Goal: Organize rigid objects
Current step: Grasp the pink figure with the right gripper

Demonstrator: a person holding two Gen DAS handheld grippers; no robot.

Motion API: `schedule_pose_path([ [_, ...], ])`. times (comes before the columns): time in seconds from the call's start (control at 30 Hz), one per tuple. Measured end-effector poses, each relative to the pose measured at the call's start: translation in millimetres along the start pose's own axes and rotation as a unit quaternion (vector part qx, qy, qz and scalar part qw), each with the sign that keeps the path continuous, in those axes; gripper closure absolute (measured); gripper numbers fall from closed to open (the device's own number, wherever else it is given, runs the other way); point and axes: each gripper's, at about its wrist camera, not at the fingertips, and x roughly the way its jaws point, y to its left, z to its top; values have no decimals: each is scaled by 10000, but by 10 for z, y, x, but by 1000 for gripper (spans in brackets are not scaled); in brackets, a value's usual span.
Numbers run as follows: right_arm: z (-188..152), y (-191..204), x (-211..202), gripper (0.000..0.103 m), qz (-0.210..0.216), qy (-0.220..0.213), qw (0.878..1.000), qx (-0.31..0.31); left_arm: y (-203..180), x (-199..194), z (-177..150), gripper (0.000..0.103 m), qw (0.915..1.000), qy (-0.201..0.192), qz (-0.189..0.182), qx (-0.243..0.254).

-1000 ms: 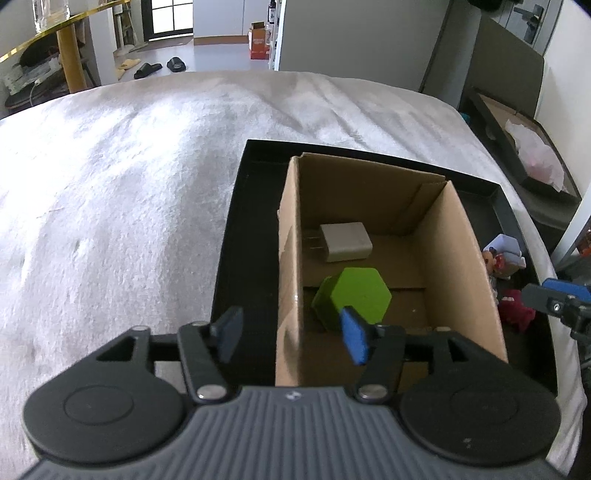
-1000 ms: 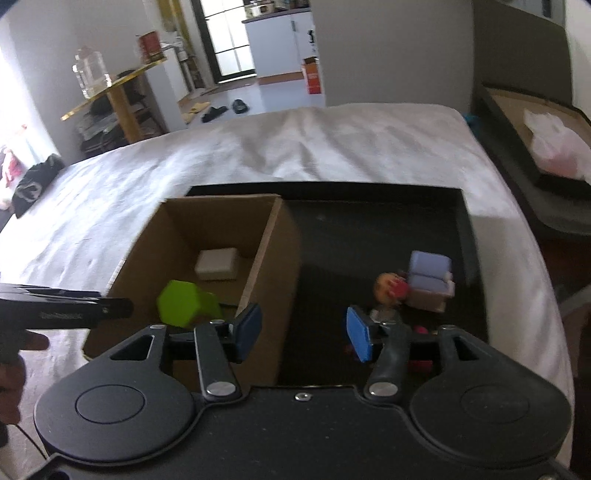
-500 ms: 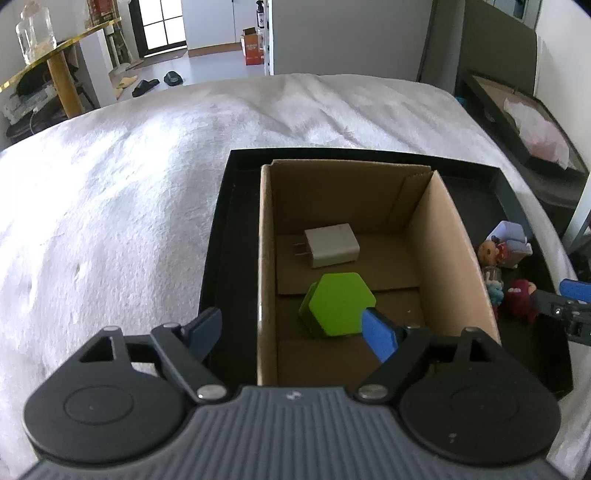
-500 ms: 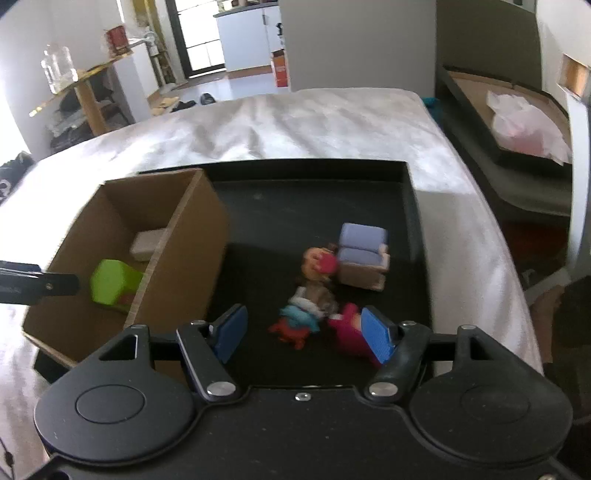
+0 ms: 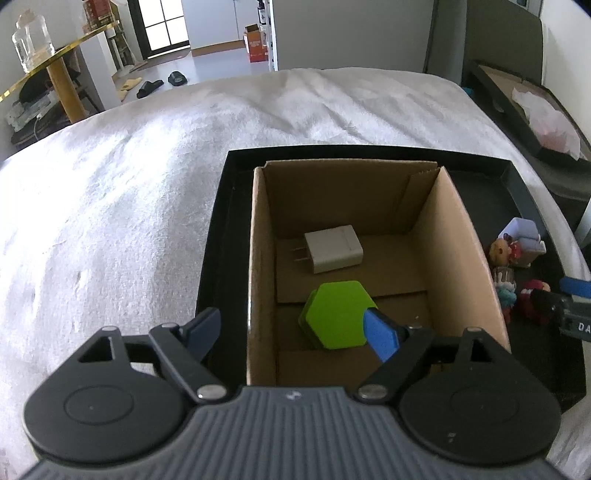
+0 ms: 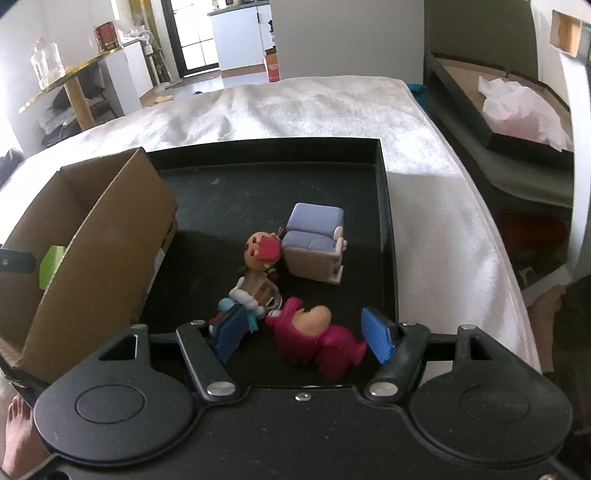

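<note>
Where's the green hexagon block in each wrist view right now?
Left wrist: green hexagon block lies on the cardboard box floor, nearer than the white charger.
Right wrist: only a green sliver shows behind the box wall, far left.
Shared landmark: the black tray.

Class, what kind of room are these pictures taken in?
Probably a bedroom at home: a bed with a white cover, slippers on the floor beyond, and a kitchen-like doorway.

left gripper (image 5: 291,334) jaws opened wide, backed off from green block (image 5: 338,314) in box (image 5: 461,236), right gripper (image 6: 304,334) swung from box over to toys, now straddling pink figure (image 6: 317,341)
</note>
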Motion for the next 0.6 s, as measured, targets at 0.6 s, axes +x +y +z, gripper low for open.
schedule_pose_path([
  [0.6, -240, 165, -8, 66, 71, 432, 9986, -293, -41, 5, -39, 19, 9998, 90, 112, 136],
])
